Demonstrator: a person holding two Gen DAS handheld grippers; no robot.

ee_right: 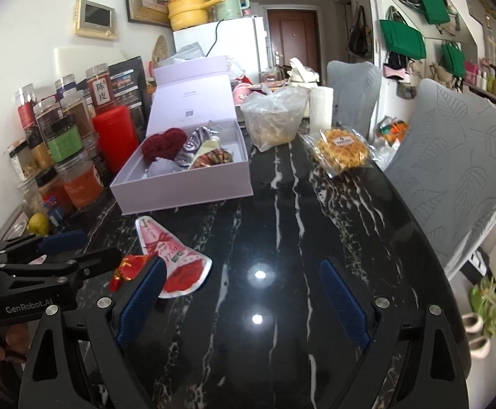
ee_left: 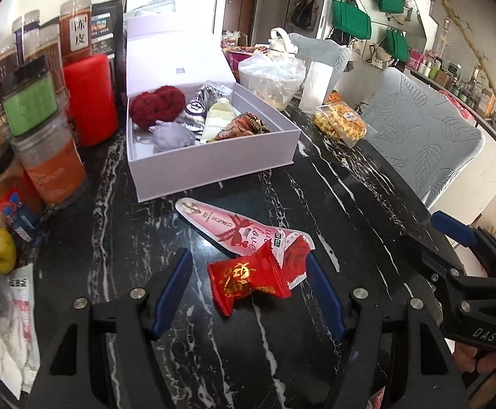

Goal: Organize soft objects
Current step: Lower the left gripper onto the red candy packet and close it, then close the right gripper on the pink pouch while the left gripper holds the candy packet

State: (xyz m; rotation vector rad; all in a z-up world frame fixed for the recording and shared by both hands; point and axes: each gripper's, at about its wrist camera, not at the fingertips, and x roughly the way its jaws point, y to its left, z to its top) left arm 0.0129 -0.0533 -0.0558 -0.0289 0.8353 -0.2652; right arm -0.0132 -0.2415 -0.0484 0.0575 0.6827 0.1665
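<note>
Left wrist view: left gripper (ee_left: pixel 249 293), jaws half-spread, nothing held, flanks the small red foil candy packet (ee_left: pixel 248 281) on the black marble table (ee_left: pixel 333 204). Advice: descend squarely, pinch the packet's midsection. Its long axis runs diagonally, upper-right to lower-left.

Right wrist view: right gripper (ee_right: pixel 244 301), wide open, empty; packet (ee_right: pixel 126 269) left, beside the pink pouch (ee_right: pixel 173 255); pale lidded box (ee_right: pixel 179 187) beyond.

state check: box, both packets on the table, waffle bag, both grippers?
white gift box: lid up, holds a red plush heart and several packets
red candy packet: on the table between the left gripper's fingers, not gripped
pink pouch: flat on the table, outside the box
waffle bag: sealed, on the table, right of the box
left gripper: open
right gripper: open, nothing between its fingers
</note>
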